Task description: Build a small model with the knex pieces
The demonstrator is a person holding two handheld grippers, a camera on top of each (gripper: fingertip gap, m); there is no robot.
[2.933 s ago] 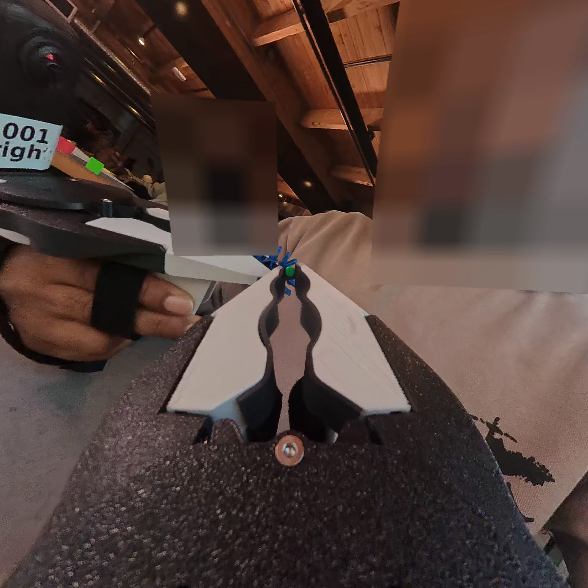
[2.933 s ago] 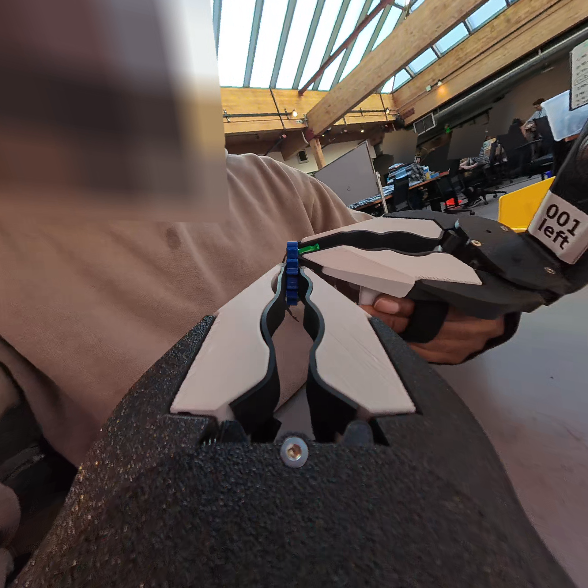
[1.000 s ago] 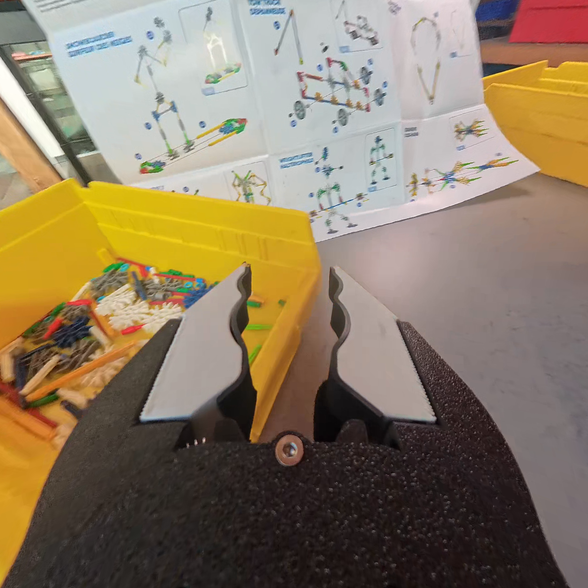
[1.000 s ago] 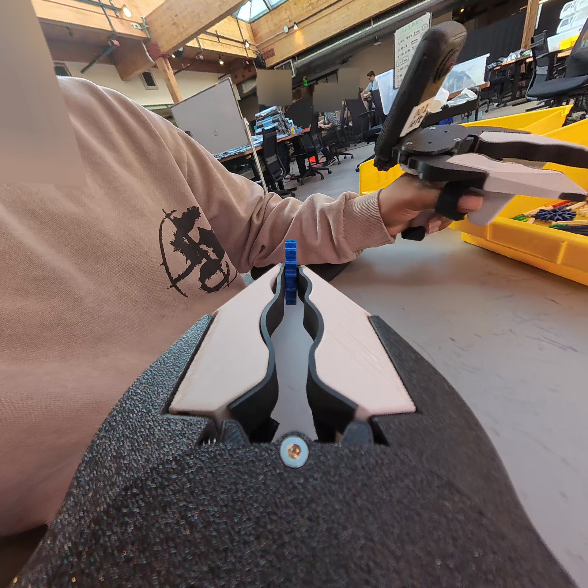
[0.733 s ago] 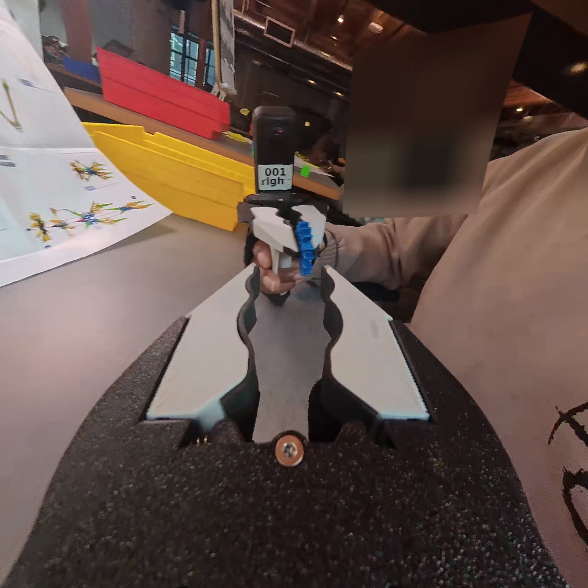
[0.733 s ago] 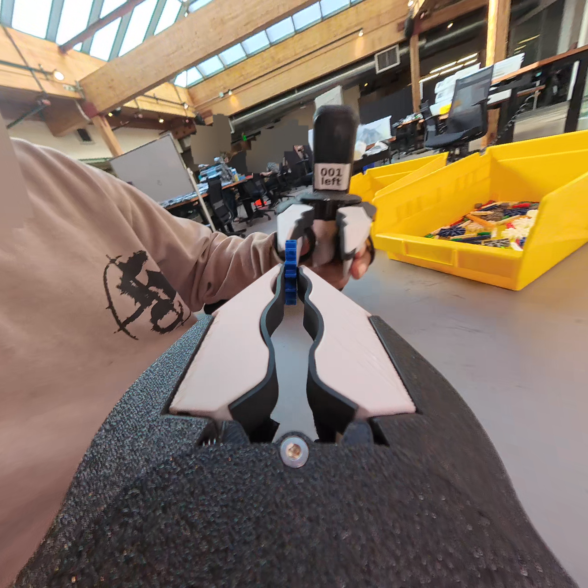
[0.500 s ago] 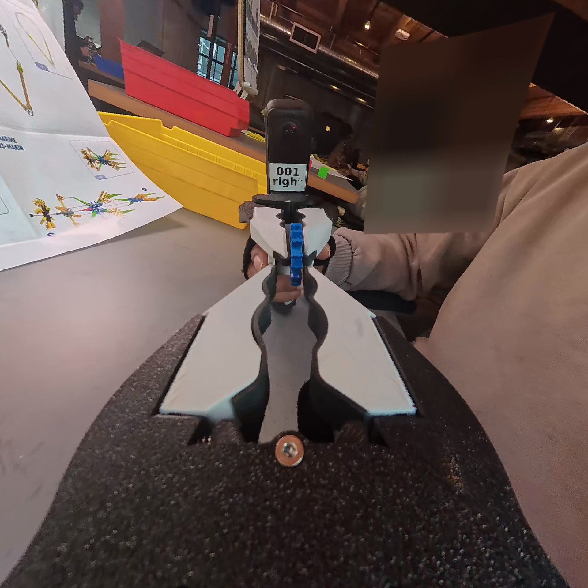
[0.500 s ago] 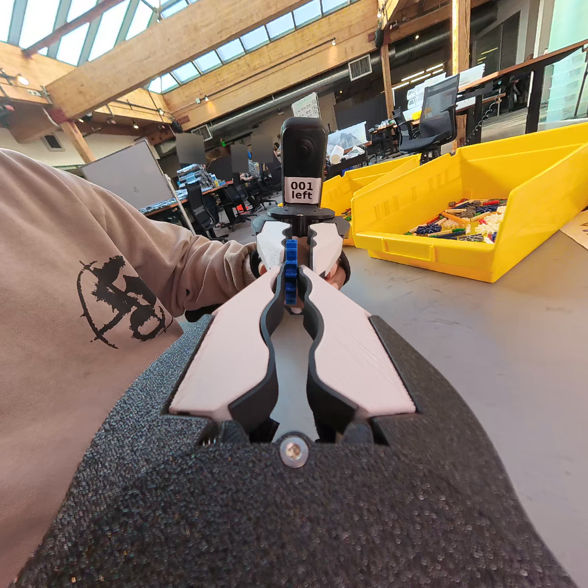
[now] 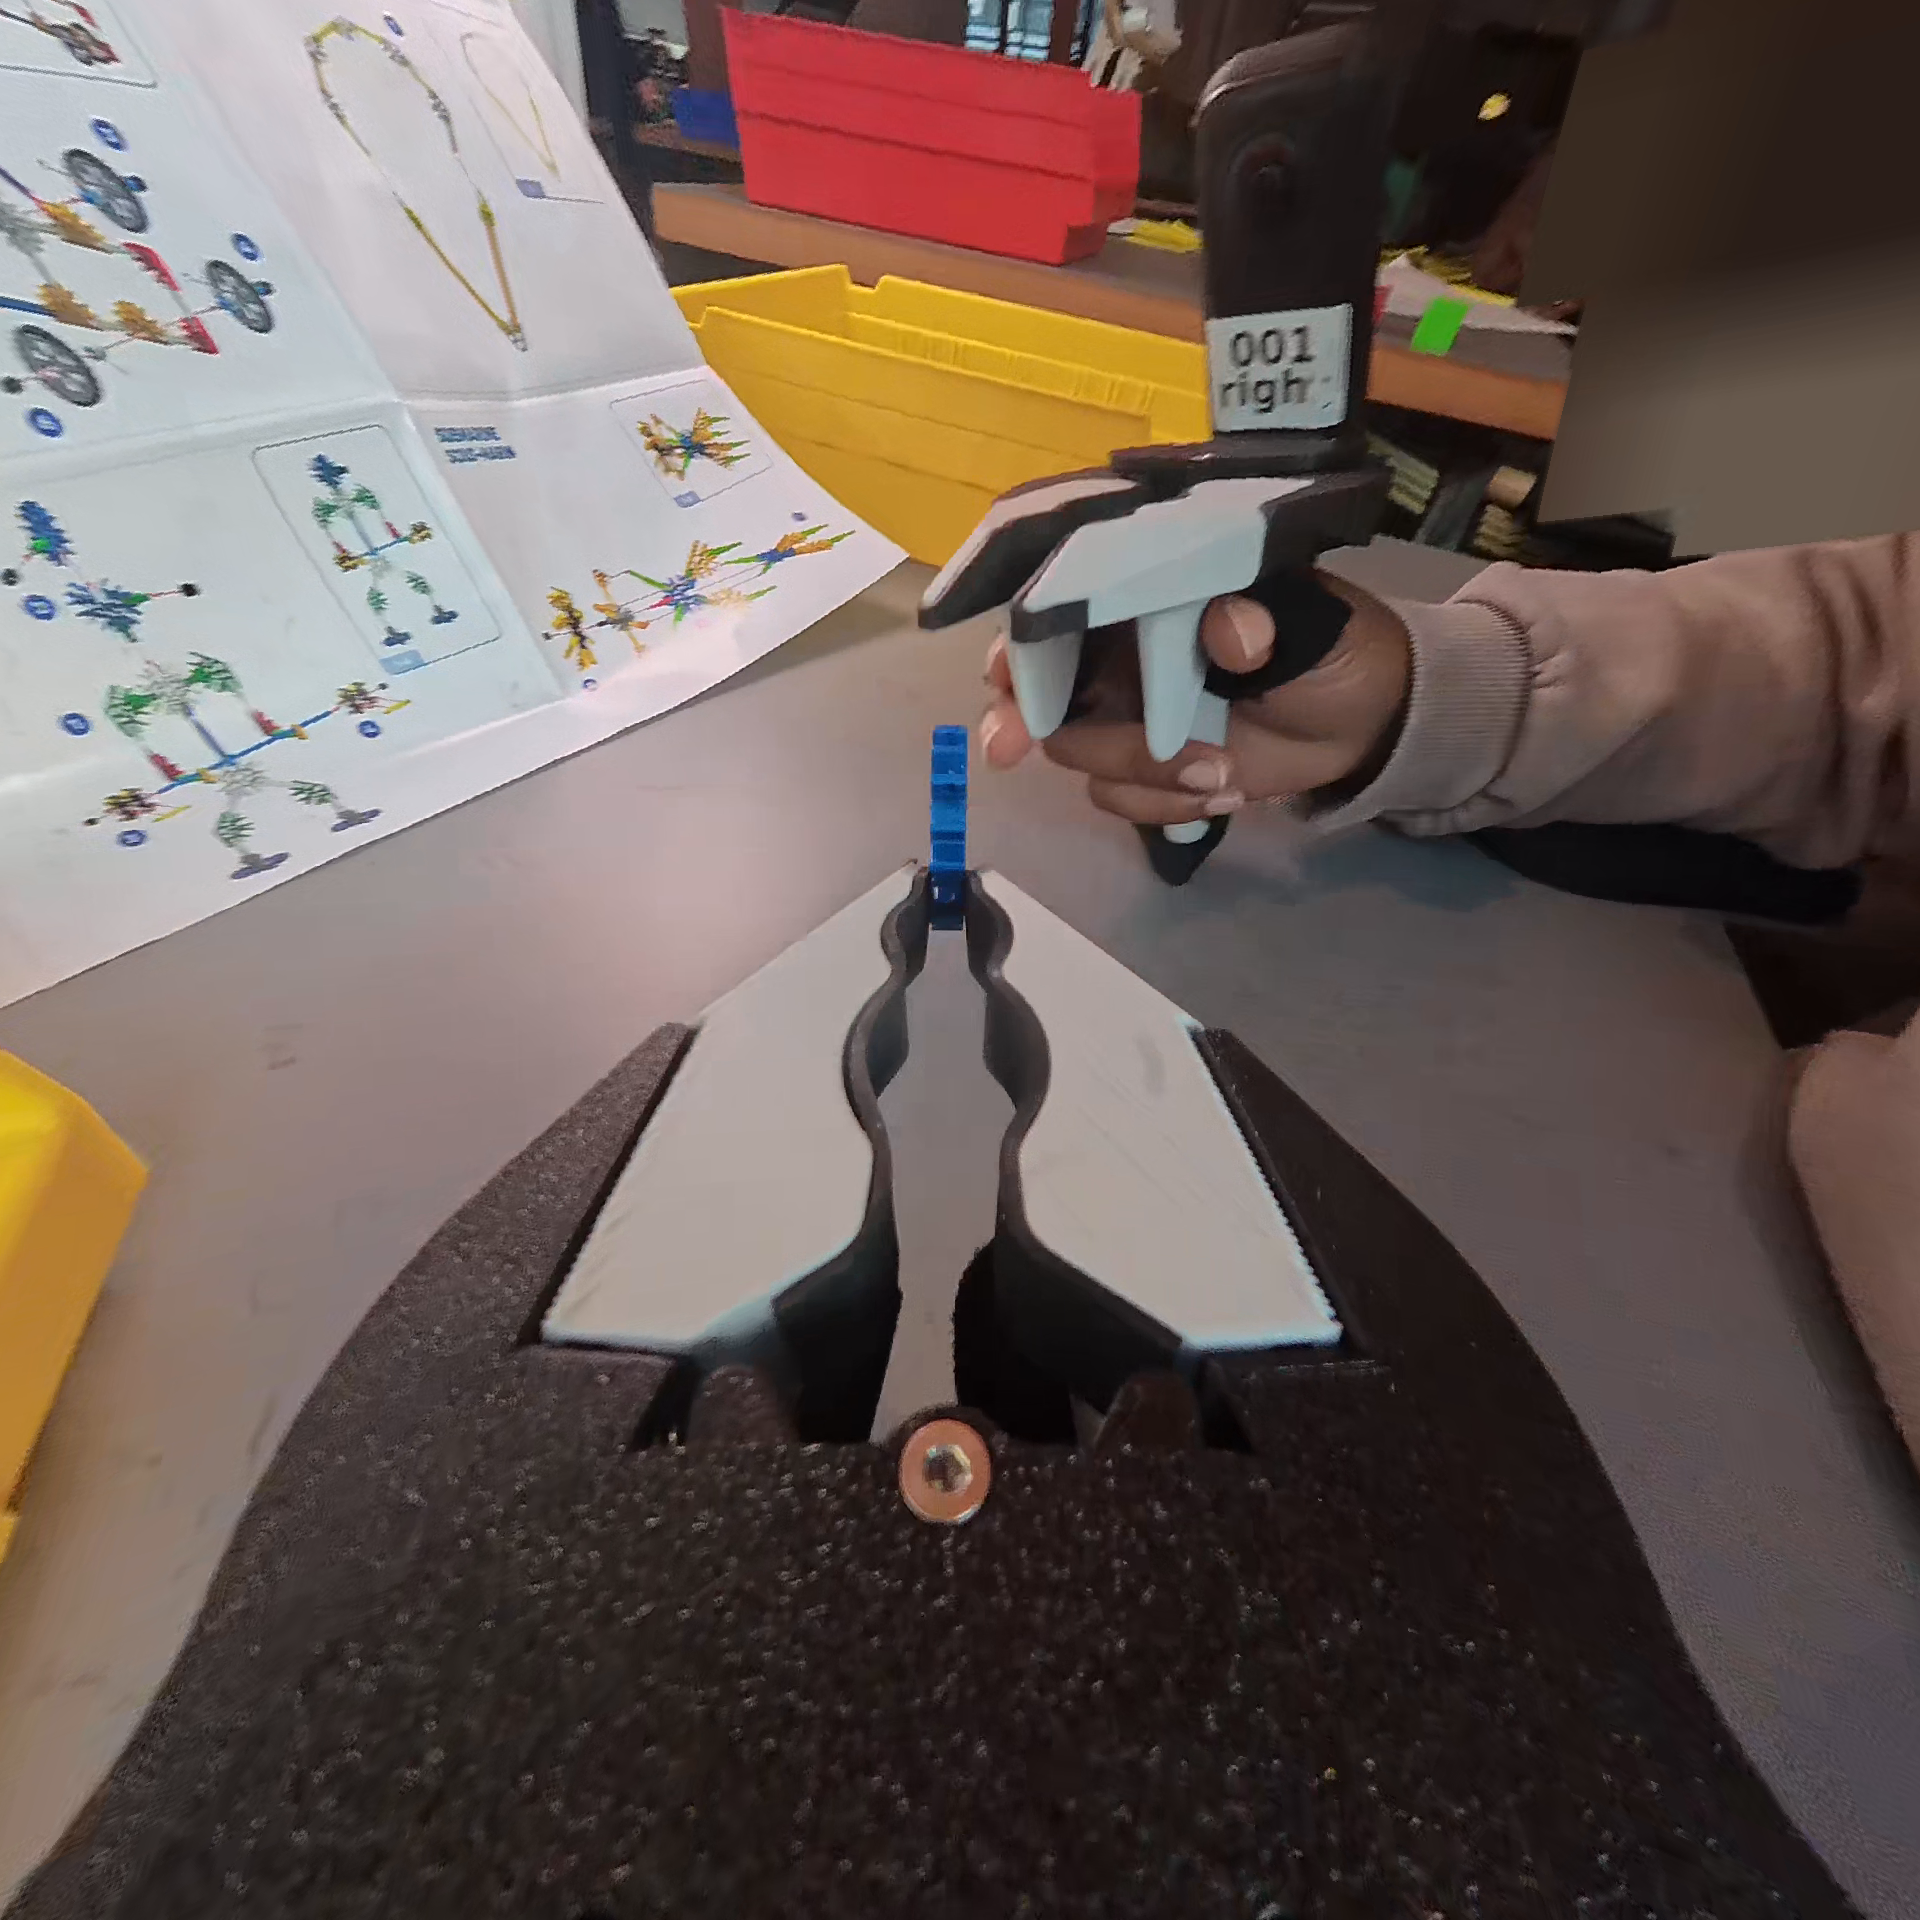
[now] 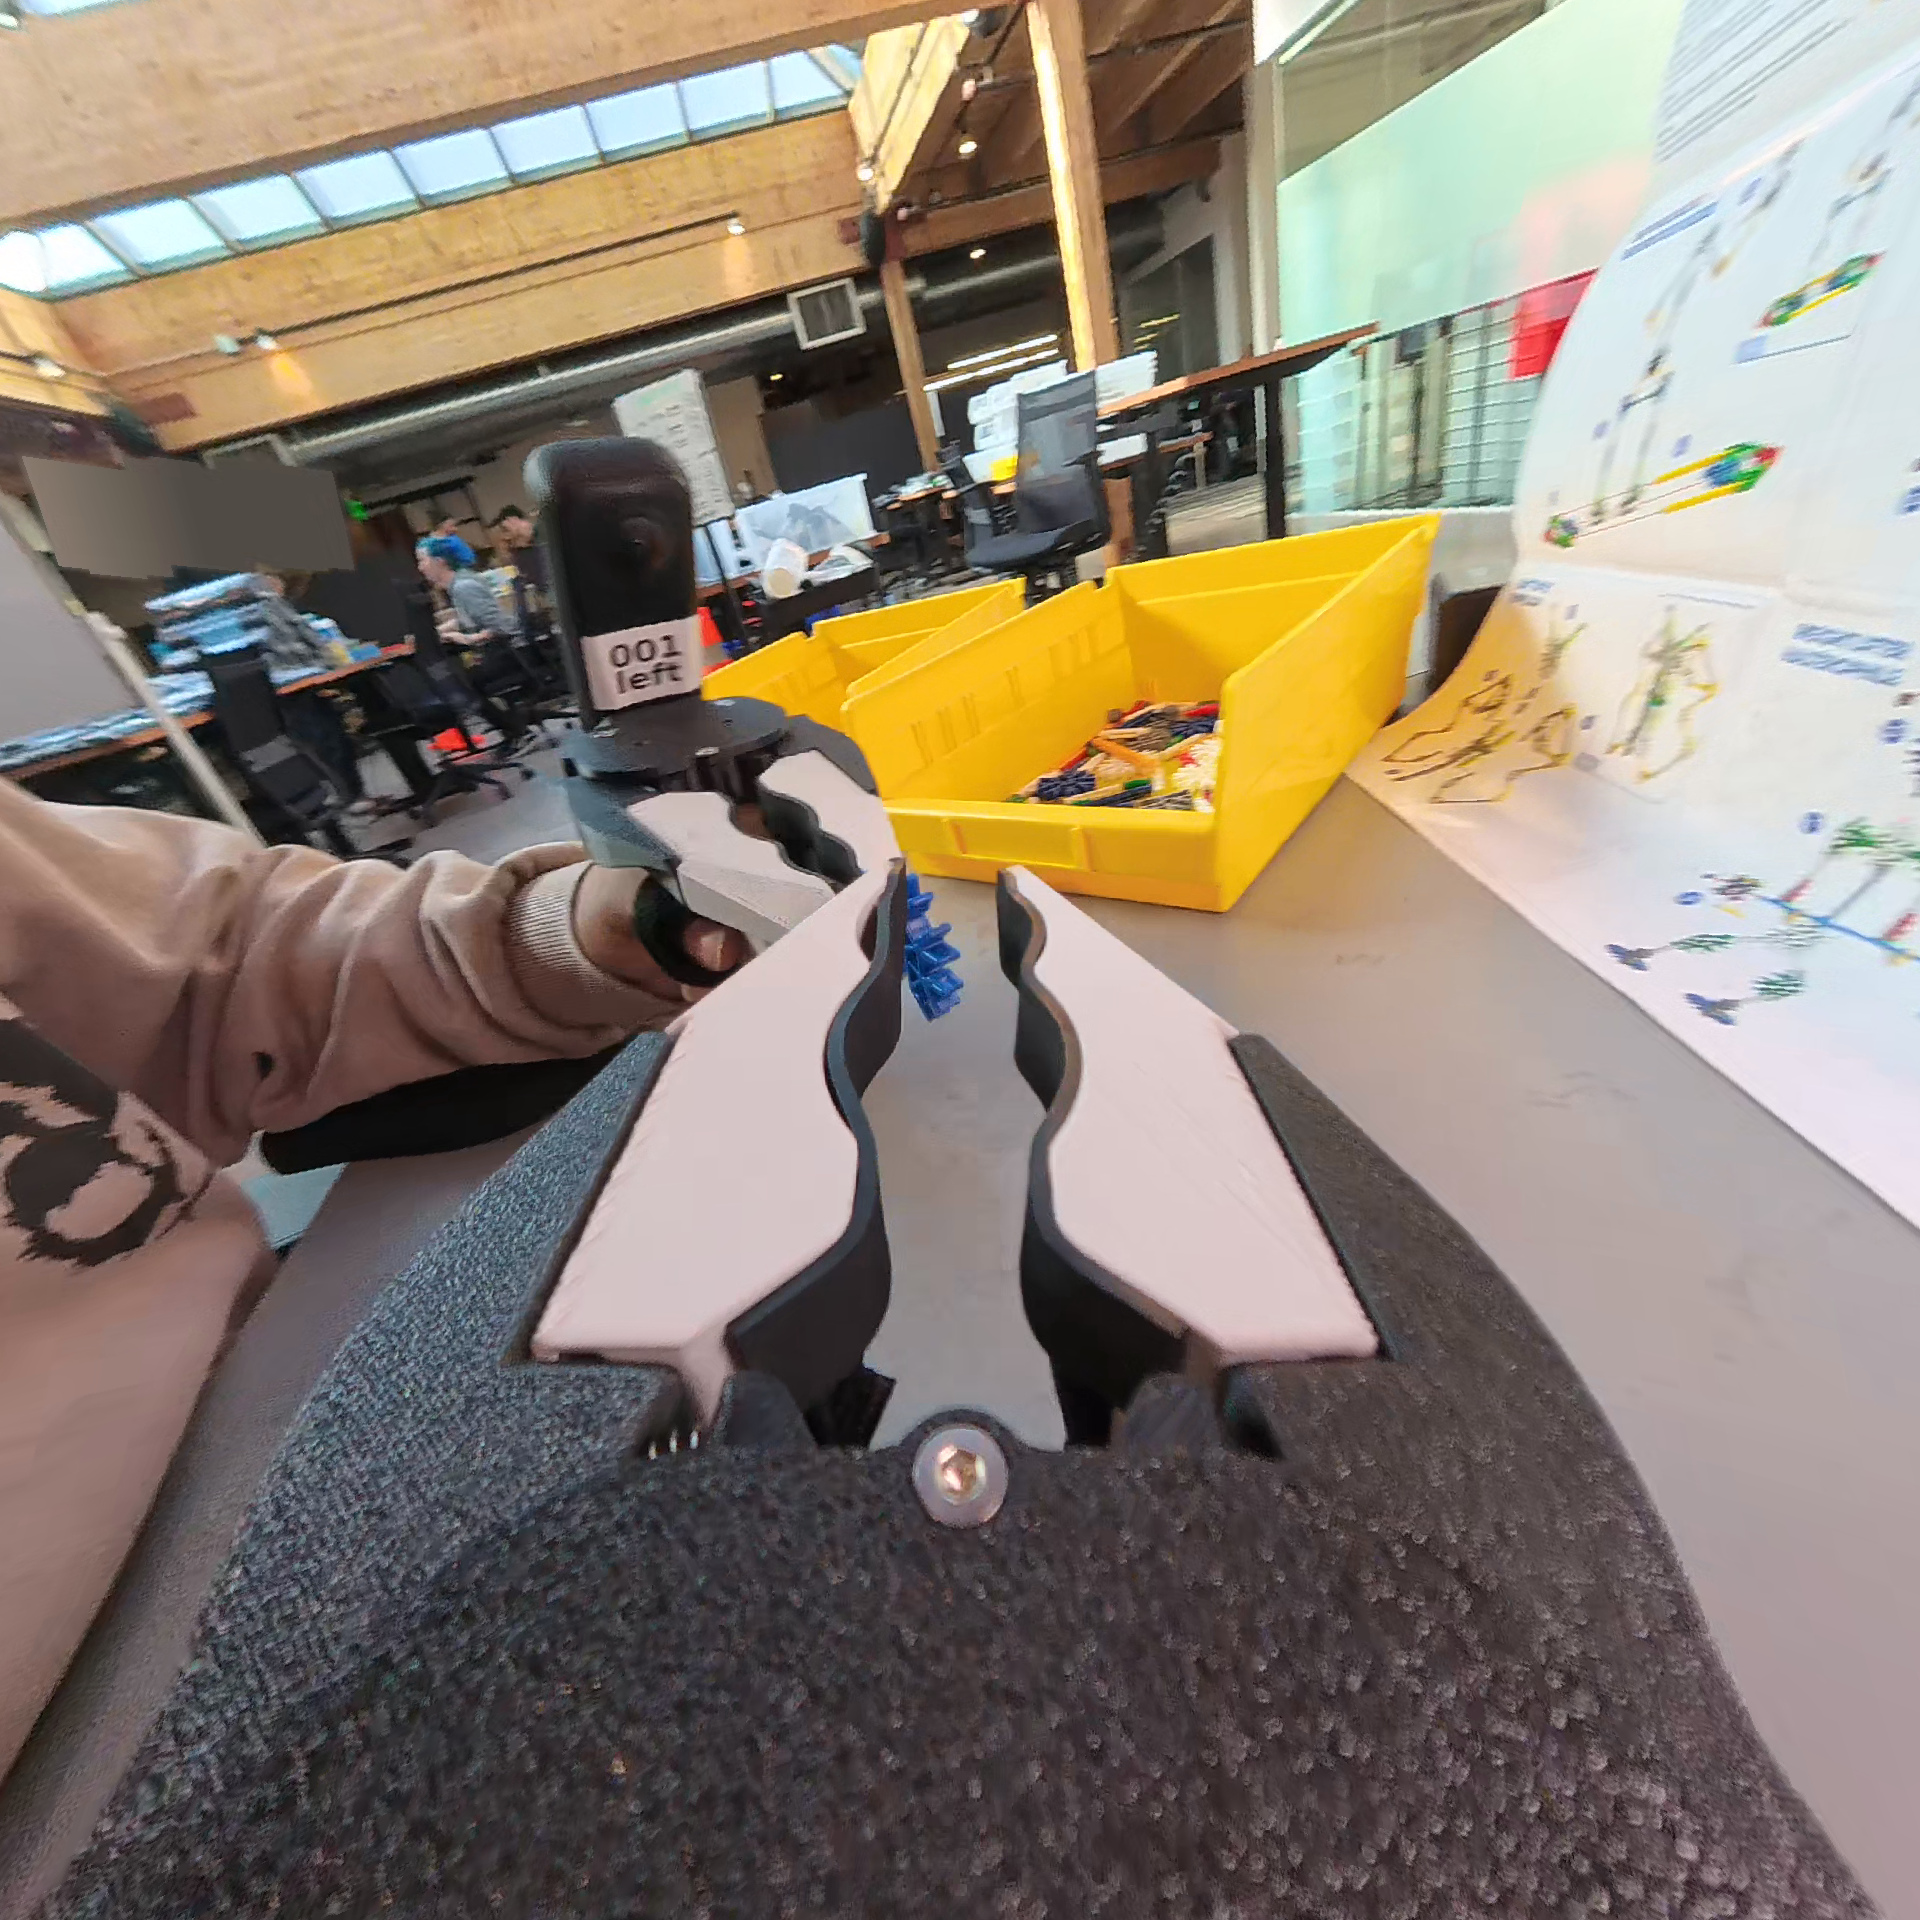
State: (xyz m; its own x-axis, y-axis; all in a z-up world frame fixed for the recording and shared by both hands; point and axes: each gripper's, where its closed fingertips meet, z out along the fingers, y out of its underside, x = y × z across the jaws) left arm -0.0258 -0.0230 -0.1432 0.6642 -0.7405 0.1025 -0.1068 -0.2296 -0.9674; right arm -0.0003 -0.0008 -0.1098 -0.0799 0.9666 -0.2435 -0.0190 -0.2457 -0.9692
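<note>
My left gripper is shut on a small blue toothed connector piece, which stands upright out of its tips above the grey table. My right gripper is open and empty. The blue piece shows in the gap between its fingers without touching them. In the left wrist view the right gripper hangs just right of the piece, fingers pointing down. In the right wrist view the left gripper's white fingers reach in from the left, with the tips hidden behind my right finger.
A yellow bin holding several coloured building pieces stands on the table beyond the grippers. A large white instruction sheet leans at the back. More yellow bins and red bins stand behind. A person's beige sleeve is at the right. One gripper's finger ends stand about 5 cm off the other's.
The right gripper held the blue piece; the left gripper closed on it, then the right gripper opened and let go. The piece is now in the left gripper alone, lower over the table.
</note>
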